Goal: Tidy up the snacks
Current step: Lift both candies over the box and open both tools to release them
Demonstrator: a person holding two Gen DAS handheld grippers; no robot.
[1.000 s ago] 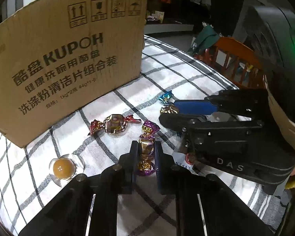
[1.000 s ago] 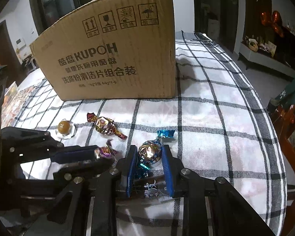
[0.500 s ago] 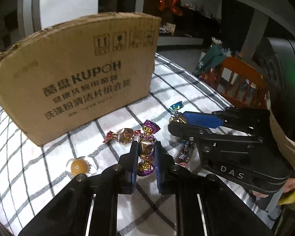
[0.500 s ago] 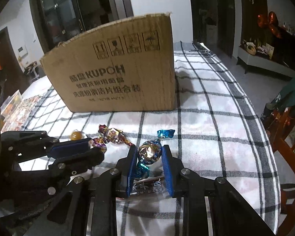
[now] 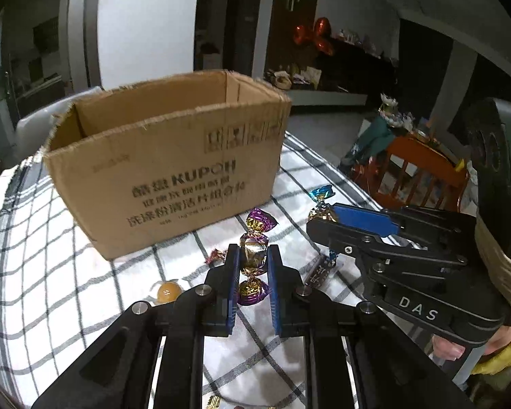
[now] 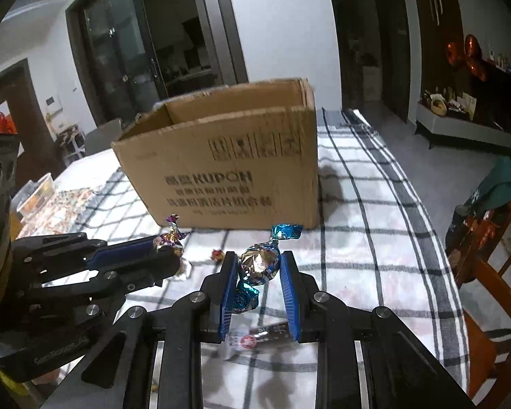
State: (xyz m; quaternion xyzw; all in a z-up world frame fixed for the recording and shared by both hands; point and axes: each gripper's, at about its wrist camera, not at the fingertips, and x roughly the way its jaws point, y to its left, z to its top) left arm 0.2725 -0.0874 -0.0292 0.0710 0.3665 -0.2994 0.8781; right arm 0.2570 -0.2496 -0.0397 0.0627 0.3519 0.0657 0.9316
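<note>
My left gripper is shut on a purple-and-gold wrapped candy, held above the checked tablecloth. My right gripper is shut on a blue-and-gold wrapped candy, also off the cloth. Each gripper shows in the other's view: the right gripper beside the left, the left gripper with its purple candy. An open cardboard box stands just beyond both. On the cloth lie an orange round candy, a red-wrapped candy and a dark snack bar.
A wooden chair stands past the table's right edge. A plastic container sits at the far left of the table. A sideboard with balloons lines the back wall.
Both grippers have risen from the cloth with their candies still gripped. The box's open top and inside walls have come into view.
</note>
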